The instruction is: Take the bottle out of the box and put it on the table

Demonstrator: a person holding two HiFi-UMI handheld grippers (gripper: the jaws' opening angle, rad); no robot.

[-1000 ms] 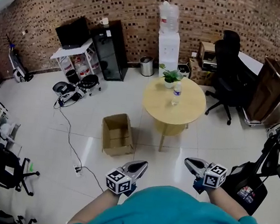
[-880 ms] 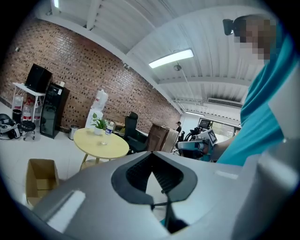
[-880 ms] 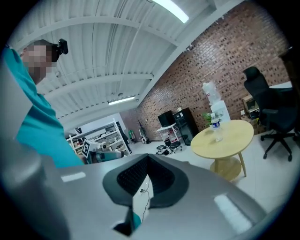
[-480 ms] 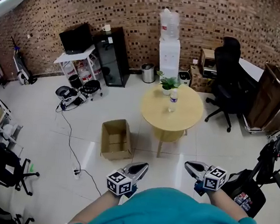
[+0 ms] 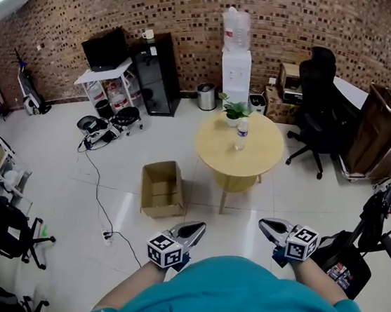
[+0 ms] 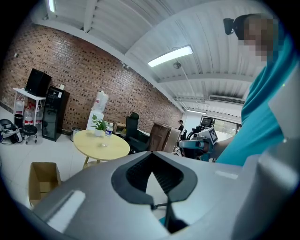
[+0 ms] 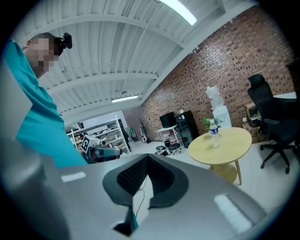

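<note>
A brick wall (image 5: 198,18) backs the room, and a pale glossy floor (image 5: 69,207) runs from it towards the person, whose teal shirt (image 5: 234,298) fills the bottom of the head view. A round wooden table (image 5: 252,159) stands out on the floor, well apart from the person. A black chair (image 5: 319,96) is to the table's right, and a white water dispenser (image 5: 235,72) stands against the wall behind it. The box (image 5: 162,188) sits on the floor just left of the table, its flaps open upward. The left gripper (image 5: 201,226) and the right gripper (image 5: 262,225) are held out level in front of the person, side by side and apart, nearer the person than the box and table. Each gripper's own view shows its jaws clenched, tips meeting, with nothing between them. A small potted plant (image 5: 236,111) stands near the table's far edge. The bottle (image 5: 241,133) stands upright on the table, just in front of the plant, clear with a blue label, well away from both grippers and outside the box.
</note>
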